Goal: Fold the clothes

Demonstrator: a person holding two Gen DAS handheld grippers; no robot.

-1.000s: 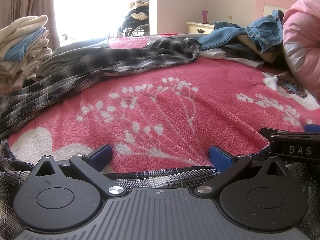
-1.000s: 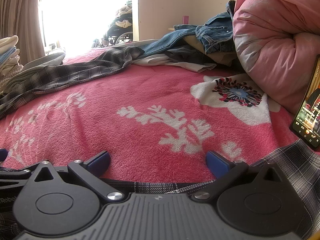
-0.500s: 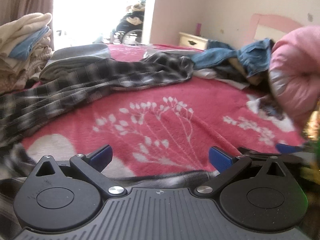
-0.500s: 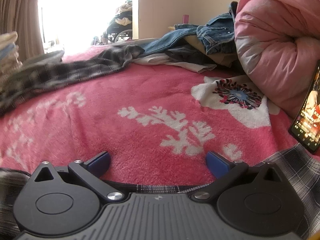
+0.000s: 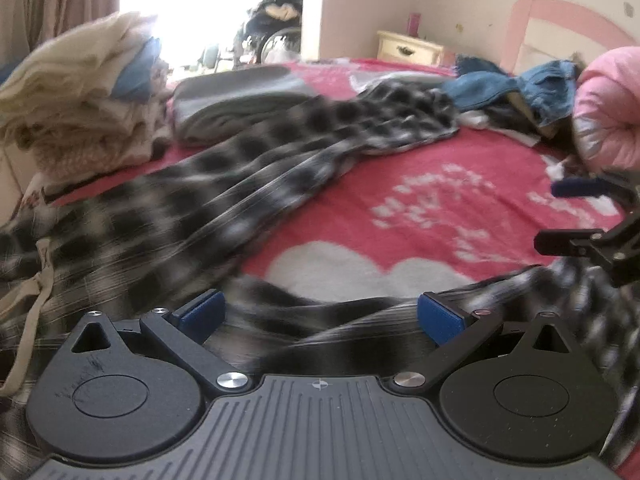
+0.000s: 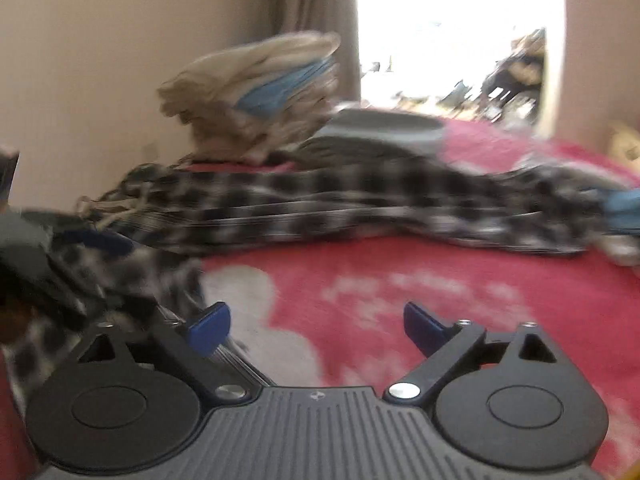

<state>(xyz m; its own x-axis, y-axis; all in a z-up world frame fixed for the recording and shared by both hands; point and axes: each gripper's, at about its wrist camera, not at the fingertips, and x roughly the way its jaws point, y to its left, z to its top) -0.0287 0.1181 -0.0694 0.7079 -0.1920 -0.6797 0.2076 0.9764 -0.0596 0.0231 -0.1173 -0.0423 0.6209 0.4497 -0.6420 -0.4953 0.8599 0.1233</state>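
A black-and-white plaid garment [image 5: 248, 184] stretches across the red floral blanket [image 5: 460, 184], blurred by motion. One band of it runs under and between the wide-apart pads of my left gripper [image 5: 320, 314], which stands open without pressing on it. My right gripper [image 6: 316, 322] hovers over bare blanket, its jaws closing with nothing between them. The plaid garment [image 6: 360, 208] lies beyond it. In the left wrist view the right gripper [image 5: 568, 216] shows at the right edge above the plaid cloth. A blue fingertip [image 6: 100, 240] of the left gripper shows at the left of the right wrist view.
A stack of folded cream and blue clothes [image 5: 80, 100] sits at the left by the wall, with a folded grey garment [image 5: 240, 96] beside it. Jeans and other loose clothes [image 5: 512, 88] are heaped at the back right against a pink quilt [image 5: 608, 108]. A nightstand [image 5: 408, 46] stands behind the bed.
Both views have swung left and risen. The right view now faces the folded stack instead of the quilt and phone. The plaid cloth now lies between the left pads. The right jaws have narrowed slightly.
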